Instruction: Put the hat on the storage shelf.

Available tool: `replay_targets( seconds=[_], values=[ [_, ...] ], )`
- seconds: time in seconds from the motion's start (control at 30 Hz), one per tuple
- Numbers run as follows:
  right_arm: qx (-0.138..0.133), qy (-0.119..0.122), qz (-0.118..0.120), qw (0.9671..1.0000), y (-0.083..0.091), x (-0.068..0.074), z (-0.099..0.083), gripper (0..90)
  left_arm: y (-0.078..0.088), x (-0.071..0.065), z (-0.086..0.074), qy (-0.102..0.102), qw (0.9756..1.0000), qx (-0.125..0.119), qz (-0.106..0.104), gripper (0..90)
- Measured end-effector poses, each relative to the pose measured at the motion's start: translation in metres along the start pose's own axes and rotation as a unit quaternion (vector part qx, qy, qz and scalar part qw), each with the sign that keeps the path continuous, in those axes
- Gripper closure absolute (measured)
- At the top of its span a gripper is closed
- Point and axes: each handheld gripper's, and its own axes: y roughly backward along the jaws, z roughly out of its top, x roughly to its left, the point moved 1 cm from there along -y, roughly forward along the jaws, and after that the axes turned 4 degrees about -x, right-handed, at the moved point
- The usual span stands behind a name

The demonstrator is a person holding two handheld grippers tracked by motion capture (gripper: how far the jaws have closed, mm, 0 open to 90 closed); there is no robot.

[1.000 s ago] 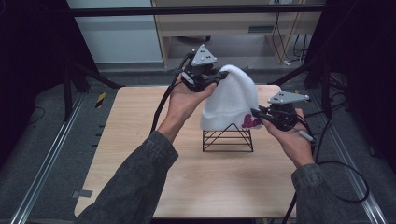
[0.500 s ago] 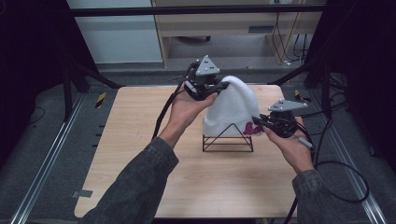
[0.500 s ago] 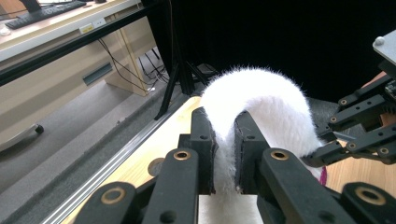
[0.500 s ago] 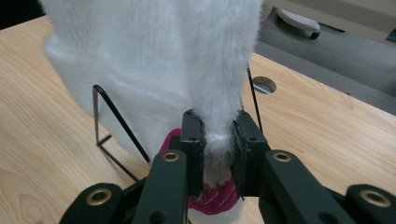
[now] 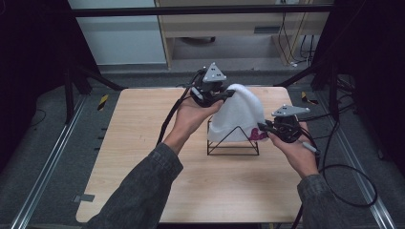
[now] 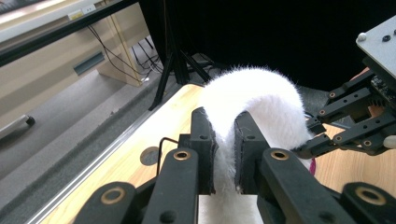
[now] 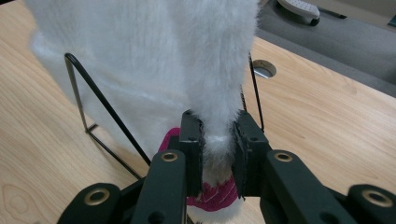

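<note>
High view, sock: a white fluffy sock (image 5: 239, 114) with a pink patterned end is hanging over the black wire rack (image 5: 232, 143), draping down both of its slopes.
High view, rack: it is standing near the middle of the wooden table (image 5: 143, 143), slightly toward the person's right.
High view, left gripper (image 5: 224, 95): it is gripping the sock's upper end, above the rack's peak and toward the far side.
High view, right gripper (image 5: 261, 129): it is pinching the sock's lower pink end, just beside the rack's right slope.

Left gripper view, jaws: the 2 black jaws are clenched on a thin fold of white fleece, with the sock (image 6: 254, 100) arching away beyond them.
Left gripper view, other tool: the right gripper (image 6: 308, 140) is reaching in from the right, at the far end of that arch.

Right gripper view, jaws: they are clamped on the sock (image 7: 154, 65) where white is meeting the pink cuff (image 7: 212, 193), in front of the rack (image 7: 79, 100).

Handling, judgement: the sock is looking light, soft and limp, so it is likely sagging wherever nothing is carrying it; the fluffy pile may slip in a shallow pinch.
Hold, judgement: gripping deep at both ends, as now, is keeping it spread.
Risk: the wire rack is looking light and may tip if the fabric drags on it.
</note>
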Motion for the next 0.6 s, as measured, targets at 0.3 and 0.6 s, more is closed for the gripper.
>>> replay_targets(
  seconds=[0.3,0.6],
  values=[
    [0.007,-0.005,-0.003,1.0000,-0.005,-0.002,-0.008,75.7,-0.006,-0.002,-0.005,0.002,1.0000,0.006,-0.005,80.6],
    [0.023,-0.010,0.001,0.9997,-0.011,0.002,-0.021,75.1,-0.009,-0.004,-0.020,0.004,0.9997,0.021,-0.014,80.6]
  ],
)
